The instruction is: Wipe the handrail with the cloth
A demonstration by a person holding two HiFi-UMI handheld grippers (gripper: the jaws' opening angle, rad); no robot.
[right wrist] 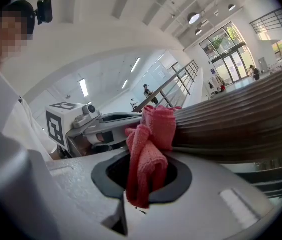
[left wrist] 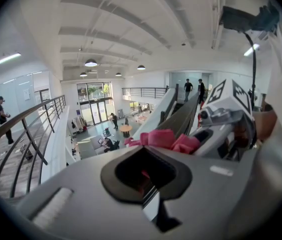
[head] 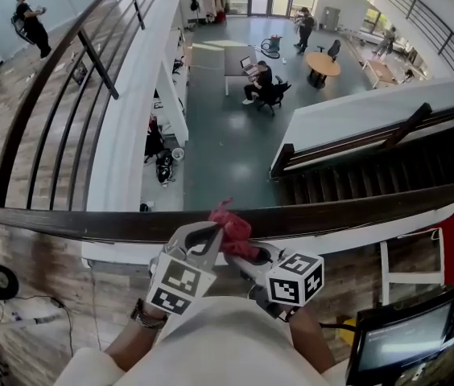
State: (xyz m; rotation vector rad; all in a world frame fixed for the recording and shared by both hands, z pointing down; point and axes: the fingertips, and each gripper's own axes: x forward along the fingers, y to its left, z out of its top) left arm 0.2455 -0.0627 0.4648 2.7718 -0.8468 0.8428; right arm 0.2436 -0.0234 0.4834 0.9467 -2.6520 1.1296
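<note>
Right tool clamped on pink cloth, bunched against dark handrail at right of frame. Left tool closed too, pinching cloth's other end. In head view, both tools at lower centre, cloth on handrail.

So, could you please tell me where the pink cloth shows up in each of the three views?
Head view: the pink cloth is at lower centre, lying on the handrail.
Left gripper view: the pink cloth is at centre, bunched at the tips of the jaws.
Right gripper view: the pink cloth is at centre, clamped between the jaws.
Shared landmark: the dark handrail, next to the cloth in every view.
</note>
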